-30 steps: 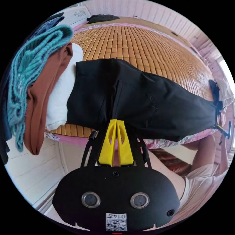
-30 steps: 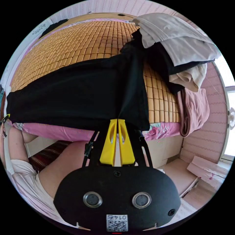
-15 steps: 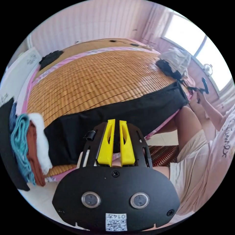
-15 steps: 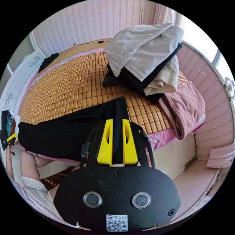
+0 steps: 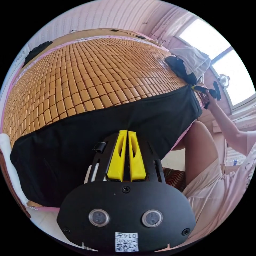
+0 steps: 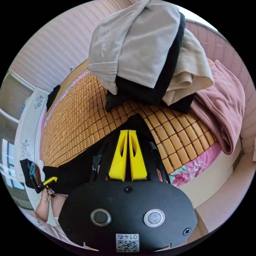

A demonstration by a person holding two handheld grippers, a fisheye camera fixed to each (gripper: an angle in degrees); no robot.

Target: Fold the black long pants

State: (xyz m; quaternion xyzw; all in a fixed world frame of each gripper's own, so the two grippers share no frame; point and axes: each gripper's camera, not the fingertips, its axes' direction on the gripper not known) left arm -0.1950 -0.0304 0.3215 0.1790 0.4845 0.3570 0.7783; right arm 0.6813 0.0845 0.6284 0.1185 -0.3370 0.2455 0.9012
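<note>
Pants (image 5: 80, 138) edge along mat (image 5: 80, 74) border.

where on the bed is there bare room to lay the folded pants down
The bamboo mat lies bare beyond the black pants, up to the headboard end. It is crowded by the clothes pile near the right gripper and the stack edge by the left gripper.

You have a bamboo mat (image 6: 80, 125) covering the bed, with a flowered pink sheet (image 6: 192, 170) showing at its near edge. At one corner a pile of clothes (image 6: 144, 53) sits on the mat, and a mauve garment (image 6: 224, 112) hangs over the edge just beside it.
</note>
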